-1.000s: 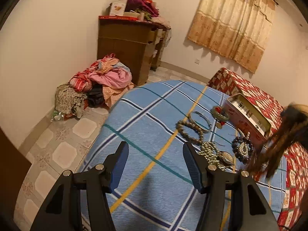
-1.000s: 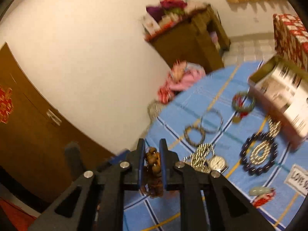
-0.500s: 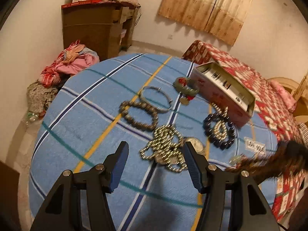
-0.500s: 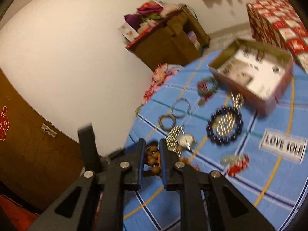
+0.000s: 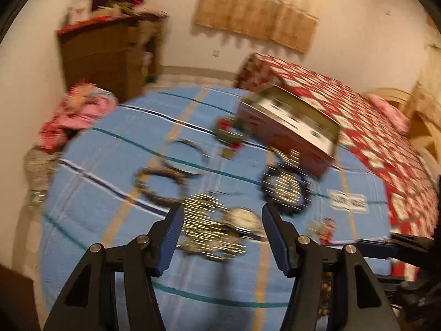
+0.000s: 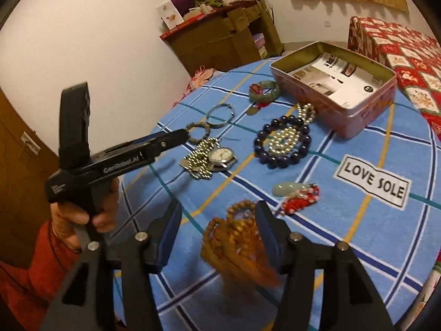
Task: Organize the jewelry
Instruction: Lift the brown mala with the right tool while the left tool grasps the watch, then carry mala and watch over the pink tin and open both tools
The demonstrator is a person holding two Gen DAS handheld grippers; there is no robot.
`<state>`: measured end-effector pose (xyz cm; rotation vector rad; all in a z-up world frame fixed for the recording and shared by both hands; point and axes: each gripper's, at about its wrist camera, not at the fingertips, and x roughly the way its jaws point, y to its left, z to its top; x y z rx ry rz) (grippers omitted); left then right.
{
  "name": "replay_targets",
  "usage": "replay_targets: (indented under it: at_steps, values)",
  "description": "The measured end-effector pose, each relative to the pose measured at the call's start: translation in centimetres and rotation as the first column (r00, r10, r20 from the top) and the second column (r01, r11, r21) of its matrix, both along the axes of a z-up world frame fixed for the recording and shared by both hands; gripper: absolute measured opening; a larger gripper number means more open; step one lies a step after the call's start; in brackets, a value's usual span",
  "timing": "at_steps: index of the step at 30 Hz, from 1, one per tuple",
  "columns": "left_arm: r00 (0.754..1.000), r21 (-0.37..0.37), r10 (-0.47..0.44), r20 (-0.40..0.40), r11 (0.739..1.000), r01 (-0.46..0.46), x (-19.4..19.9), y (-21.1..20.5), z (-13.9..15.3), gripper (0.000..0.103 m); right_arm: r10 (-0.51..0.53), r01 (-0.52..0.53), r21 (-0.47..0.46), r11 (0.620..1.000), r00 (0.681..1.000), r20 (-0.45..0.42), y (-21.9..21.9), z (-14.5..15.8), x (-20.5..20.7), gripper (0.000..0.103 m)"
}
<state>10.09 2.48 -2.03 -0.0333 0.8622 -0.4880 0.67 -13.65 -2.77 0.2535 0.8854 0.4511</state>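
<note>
Right gripper spread wide, grasping nothing; the brown bead bracelet sits blurred between its fingers, near the table's front edge. Left gripper also agape, empty, over the gold chain and watch. Pink tin sits at the far edge, dark bead bracelet just beside it.

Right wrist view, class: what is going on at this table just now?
A person with a gripper in each hand is sorting jewelry on a blue cloth. The right gripper has its jaws open around a blurred brown bead string with an orange tassel. The left gripper, jaws open, hangs over the watch. The open tin holds only papers.
</note>
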Motion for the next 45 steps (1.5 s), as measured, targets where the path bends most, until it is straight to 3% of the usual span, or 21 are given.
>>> replay_targets:
  at_steps: [4,7,11,13,14,16,18,28,30,33,35,39,45]
  values:
    - [0.997,0.013,-0.039,-0.07,0.999,0.04,0.4,-3.0,-1.9,0.059,-0.02,0.02,-0.041,0.999,1.0,-0.017,-0.2,-1.0,-0.4,0.059]
    - [0.993,0.067,-0.006,-0.117,0.998,0.014,1.0,-4.3,-3.4,0.059,-0.038,0.037,-0.025,0.999,0.998,-0.041,-0.8,-1.8,-0.7,0.059]
    - [0.997,0.139,-0.005,-0.083,0.99,0.017,1.3,-5.2,-3.8,0.059,-0.055,0.054,-0.015,0.998,0.997,-0.05,-1.5,-2.1,-1.1,0.059]
    - [0.999,0.183,-0.013,-0.042,0.983,0.021,1.1,-5.3,-3.9,0.04,-0.06,0.06,-0.007,0.998,0.997,-0.055,-1.7,-2.1,-1.1,0.059]
    - [1.0,0.194,-0.017,-0.026,0.981,0.022,1.2,-5.1,-3.9,0.037,-0.061,0.061,-0.006,0.998,0.996,-0.057,-1.6,-2.1,-1.0,0.059]
    - [0.999,0.144,-0.02,-0.042,0.989,0.026,1.7,-4.2,-3.9,0.009,-0.059,0.059,-0.013,0.998,0.997,-0.056,-1.4,-2.2,-1.0,0.059]
    - [0.998,0.095,-0.006,-0.058,0.995,0.012,2.2,-3.0,-3.8,0.004,-0.056,0.054,-0.026,0.998,0.997,-0.054,-1.2,-2.4,-1.0,0.059]
    - [0.996,-0.12,0.024,0.089,0.993,-0.014,-0.1,1.5,3.0,0.003,-0.039,0.034,-0.094,0.995,0.998,-0.053,0.0,-2.9,-1.5,0.058]
    - [0.992,-0.168,0.036,0.122,0.986,-0.015,-0.7,2.6,5.1,0.003,-0.032,0.024,-0.116,0.993,0.997,-0.066,0.4,-3.3,-1.4,0.052]
    - [0.984,-0.206,0.048,0.171,0.979,-0.012,-1.3,3.3,7.6,0.003,-0.019,0.009,-0.128,0.992,0.997,-0.073,0.9,-3.7,-1.4,0.025]
    - [0.98,-0.235,0.053,0.192,0.972,-0.007,-1.5,3.8,8.8,0.003,-0.022,0.01,-0.139,0.99,0.996,-0.083,1.0,-3.6,-1.3,0.025]
    - [0.966,-0.26,0.048,0.252,0.965,0.019,-2.1,3.7,10.9,0.003,0.0,0.001,0.012,1.0,0.996,-0.084,0.0,-2.1,-1.2,0.024]
    - [0.958,-0.265,-0.016,0.288,0.959,0.096,-1.8,1.4,11.6,0.003,-0.025,0.012,0.215,0.977,0.998,0.06,-3.0,4.4,-1.3,0.024]
